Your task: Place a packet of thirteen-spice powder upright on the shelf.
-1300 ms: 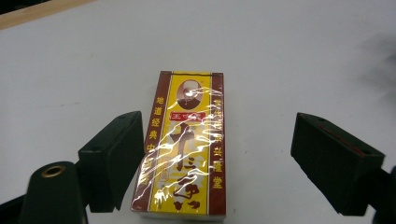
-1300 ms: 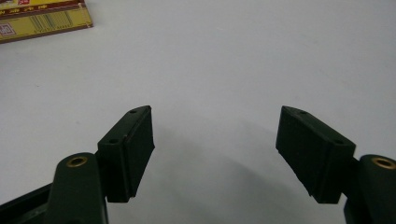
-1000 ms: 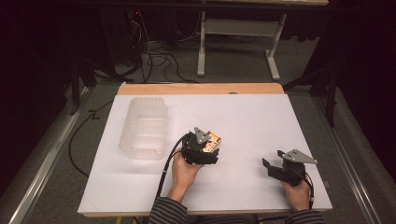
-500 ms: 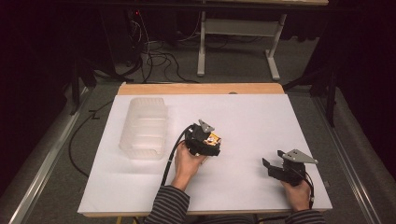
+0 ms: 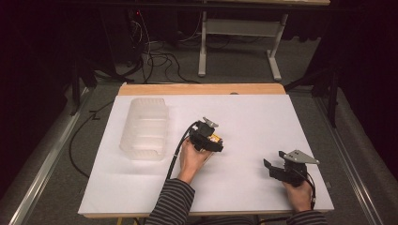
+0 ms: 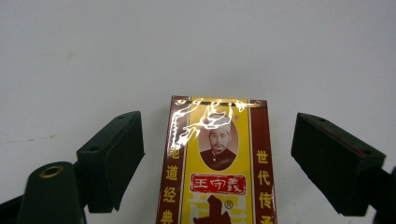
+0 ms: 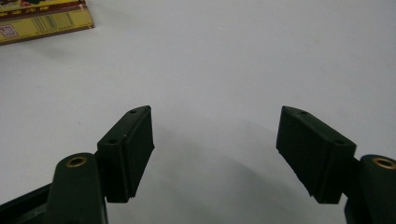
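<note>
A yellow and dark-red printed box (image 6: 217,168) lies flat on the white table sheet (image 5: 244,117), also seen as a small yellow patch, the box (image 5: 216,139), in the high view. My left gripper (image 6: 217,122) straddles the box, one jaw on each side with a gap on both sides. Its jaws have just been closing, with the box between them but untouched. In the high view the left gripper (image 5: 209,138) sits mid-table. My right gripper (image 5: 270,166) rests near the front right, and in its own view this right gripper (image 7: 215,123) stands open on nothing. The box (image 7: 44,21) shows at that view's top left.
A clear plastic container (image 5: 145,129) stands on the left part of the sheet. A wooden table edge (image 5: 202,89) runs along the far side. Beyond it are table legs and cables on the floor.
My left hand and gripper have slid a little away from the person, further over the box. The box and the right gripper have stayed put.
</note>
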